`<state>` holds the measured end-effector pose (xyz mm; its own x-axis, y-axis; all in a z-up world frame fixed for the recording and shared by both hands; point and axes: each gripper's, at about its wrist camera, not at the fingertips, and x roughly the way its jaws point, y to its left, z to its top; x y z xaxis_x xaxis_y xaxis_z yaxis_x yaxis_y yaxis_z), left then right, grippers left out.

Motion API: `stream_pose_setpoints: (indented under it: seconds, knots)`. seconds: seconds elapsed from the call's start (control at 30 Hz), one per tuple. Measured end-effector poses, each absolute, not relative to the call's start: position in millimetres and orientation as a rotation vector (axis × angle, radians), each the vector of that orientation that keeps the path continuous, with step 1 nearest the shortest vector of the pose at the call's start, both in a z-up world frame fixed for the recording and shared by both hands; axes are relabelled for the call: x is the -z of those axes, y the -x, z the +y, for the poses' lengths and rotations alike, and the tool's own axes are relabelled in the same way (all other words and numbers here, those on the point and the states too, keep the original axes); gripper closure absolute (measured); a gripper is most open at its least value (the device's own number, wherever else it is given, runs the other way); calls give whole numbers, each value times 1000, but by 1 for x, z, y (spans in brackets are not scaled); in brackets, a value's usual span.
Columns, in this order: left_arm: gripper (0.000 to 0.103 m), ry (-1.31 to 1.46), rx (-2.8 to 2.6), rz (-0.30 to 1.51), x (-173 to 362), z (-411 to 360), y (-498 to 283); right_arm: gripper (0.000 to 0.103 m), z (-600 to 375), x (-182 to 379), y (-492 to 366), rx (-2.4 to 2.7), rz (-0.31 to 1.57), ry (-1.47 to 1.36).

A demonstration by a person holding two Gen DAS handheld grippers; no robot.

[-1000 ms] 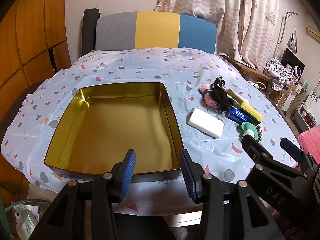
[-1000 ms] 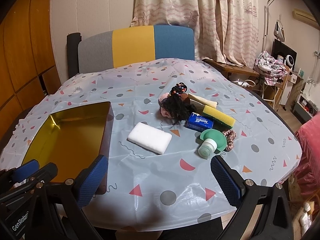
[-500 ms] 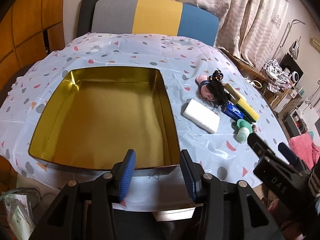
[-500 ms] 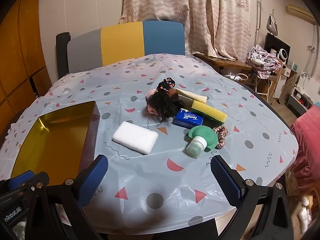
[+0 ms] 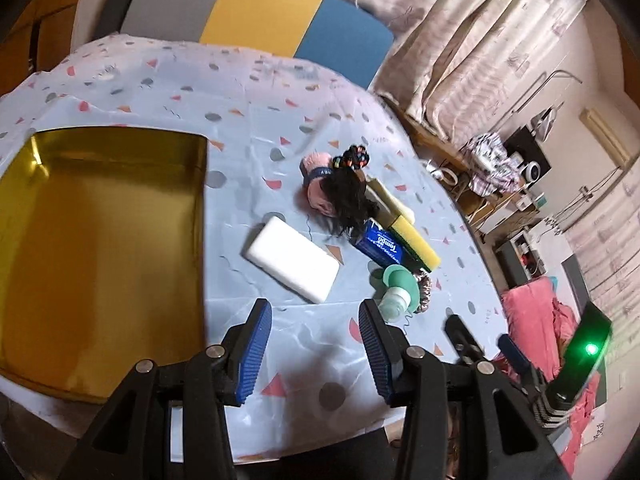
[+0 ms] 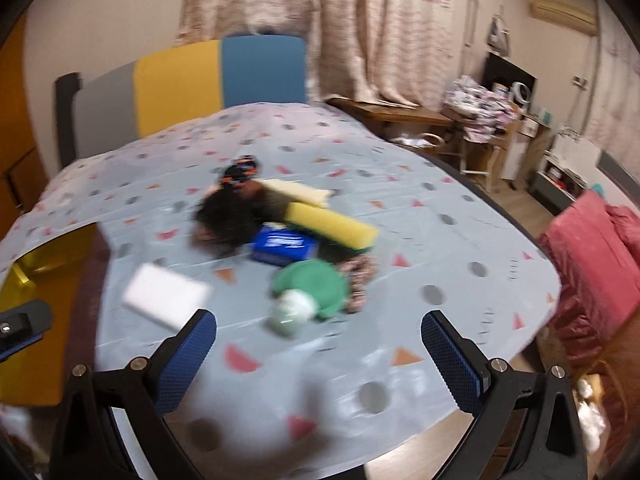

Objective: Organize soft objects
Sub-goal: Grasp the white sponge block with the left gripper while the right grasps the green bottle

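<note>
Nothing is being held by either claw: left gripper [image 5: 314,344] is being kept part-open over bare cloth, right gripper [image 6: 320,356] is being kept wide apart, also empty. White sponge [image 5: 292,258] is lying just ahead of the left gripper, slightly to its left in the left view, flat on the tablecloth [image 5: 312,360], between the gold tin [image 5: 100,240] on the left and the clutter on the right. Its long axis is running diagonally, near-right corner toward the claw, far-left end toward the tin, so a grasp across the short side is probably being called for, with some wrist roll. The left gripper is being judged the nearer to the sponge; in the right view the sponge [image 6: 166,294] is sitting beyond its left finger. The sponge is looking like a plain white rounded block, likely compressible. A green-capped bottle [image 5: 396,296] is lying just ahead of the left gripper's right finger, touching a scrunchie [image 5: 424,292]. Further back, a blue tissue pack [image 5: 380,244], a yellow sponge [image 5: 416,240] and a dark-haired doll [image 5: 340,196] are being seen bunched together. The tin is looking empty, so sorting is being judged barely started.
</note>
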<state>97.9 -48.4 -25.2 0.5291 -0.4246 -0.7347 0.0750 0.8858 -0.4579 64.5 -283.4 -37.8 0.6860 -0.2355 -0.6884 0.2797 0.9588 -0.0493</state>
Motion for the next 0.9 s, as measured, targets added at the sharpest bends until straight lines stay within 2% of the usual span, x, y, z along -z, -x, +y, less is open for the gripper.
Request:
stream_pose_setpoints:
  seconds: [0.07,0.2,0.23,0.33,0.73,0.9]
  knots:
    - [55,383,313,998,29,-63,-109,0,-299,40,-67,321,766,-72]
    - [25,351,299,989,35,-86,-126,0,-313,48,-69,339,779,-60]
    - [23,329,290,980,38,-92,-133,0,-315,51,-72,334,787,-56]
    - [23,279,248,998,48,-106,-150,0,-323,64,-77,335,824,-60]
    - [23,366,12,1166,109,-114,-216,0,-348,81,-79,353,850,-134]
    - [22,249,22,1157,111,-132,-232,0,-346,83,-80,342,853,-131]
